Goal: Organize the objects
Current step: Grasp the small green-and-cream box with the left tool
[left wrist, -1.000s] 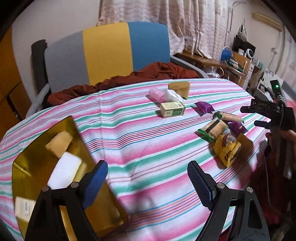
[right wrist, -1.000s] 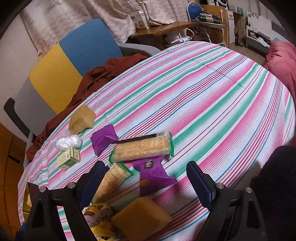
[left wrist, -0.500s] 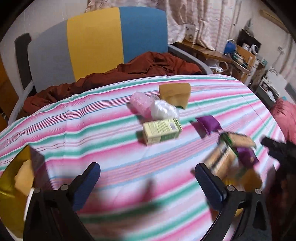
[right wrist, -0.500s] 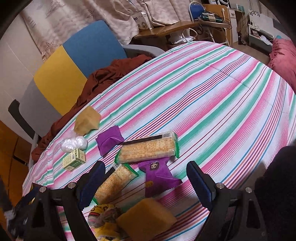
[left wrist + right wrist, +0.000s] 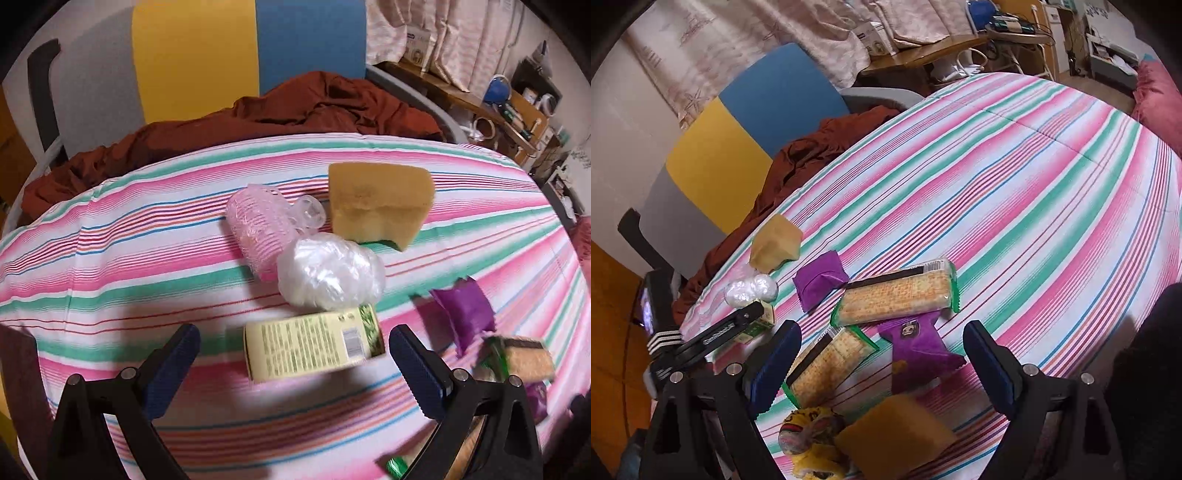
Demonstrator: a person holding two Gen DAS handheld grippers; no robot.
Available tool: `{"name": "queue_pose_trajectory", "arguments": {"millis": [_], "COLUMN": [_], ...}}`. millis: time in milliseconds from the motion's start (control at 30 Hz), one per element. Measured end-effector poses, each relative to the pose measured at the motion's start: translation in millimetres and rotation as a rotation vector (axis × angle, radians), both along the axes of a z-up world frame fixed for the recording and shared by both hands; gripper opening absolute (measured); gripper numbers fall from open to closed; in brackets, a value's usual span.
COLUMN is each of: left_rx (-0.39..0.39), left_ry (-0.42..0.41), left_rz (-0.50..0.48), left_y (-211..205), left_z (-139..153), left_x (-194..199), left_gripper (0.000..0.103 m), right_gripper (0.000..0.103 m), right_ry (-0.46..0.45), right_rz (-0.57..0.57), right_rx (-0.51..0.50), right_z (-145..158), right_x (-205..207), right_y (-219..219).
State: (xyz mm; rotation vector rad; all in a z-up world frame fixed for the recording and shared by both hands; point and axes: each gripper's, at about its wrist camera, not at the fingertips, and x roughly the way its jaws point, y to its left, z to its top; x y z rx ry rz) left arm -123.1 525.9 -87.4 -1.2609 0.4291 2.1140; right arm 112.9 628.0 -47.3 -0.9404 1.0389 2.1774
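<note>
- The bench (image 5: 1034,192), covered in a pink, green and white striped cloth, lies bare over its whole far and right-hand part in the right wrist view; its things crowd the near left corner.
- The pale yellow-green printed carton (image 5: 314,345) serves as landmark: it lies on its side near the bench's front, between the fingers of the left tool (image 5: 293,363), whose jaws stand spread wide and touch nothing.
- Just behind the carton sits a crumpled clear plastic bag (image 5: 330,275), touching a pink mesh roll (image 5: 258,230); behind those rests a tan sponge with a green underside (image 5: 380,205), near the bench's far edge.
- Right of the carton lie a small purple foil sachet (image 5: 463,310) and a green-edged cracker packet (image 5: 524,360), the latter blurred.
- The right tool (image 5: 882,363) hovers with jaws spread, gripping nothing; under it lie a second, shorter cracker packet (image 5: 827,367) and a purple wrapper with a cartoon face (image 5: 916,347).
- A tan block (image 5: 897,439) and a yellow patterned bundle (image 5: 812,443) are partly cut off by the lower frame edge; what the bundle is I cannot tell.
- Beyond the bench's far edge, a rust-brown cloth (image 5: 295,107) is heaped on a grey, yellow and blue chair (image 5: 195,55).
</note>
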Motion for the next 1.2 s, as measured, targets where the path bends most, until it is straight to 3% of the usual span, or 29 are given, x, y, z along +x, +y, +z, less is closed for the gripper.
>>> {"name": "queue_pose_trajectory", "arguments": {"millis": [133,200,233,267,500,933,1200], "left_rx": [-0.022,-0.023,-0.030,-0.037,-0.015,0.058,0.093], "left_ry": [-0.029,-0.016,0.025,0.053,0.081,0.119,0.146], "left_rz": [0.021,0.019,0.008,-0.008,-0.089,-0.092,-0.104], "left_y": [5,0,-2,-5,-47,-141,-147], "left_z": [-13,-16,-15,-14,-12,-12,-15], "left_x": [-12,-10,-6,-2,22,96,100], "left_gripper": [0.102,0.093,0.076,0.072,0.071,0.072,0.072], "right_gripper": [0.091,0.091,0.091,0.091,0.091,0.091,0.083], "right_ry": [-0.001,-0.001,0.001,0.011,0.036,-0.089,-0.180], "right_rz": [-0.002,-0.011,-0.021,-0.041,-0.135,-0.078,-0.034], "right_rx": [-0.005,-0.007,-0.011,-0.025,-0.074,-0.035,0.007], "right_z": [0,0,-1,-2,-6,-12,-18], "right_x": [0,1,2,6,21,3,-11], "right_y": [1,2,3,7,22,13,7]}}
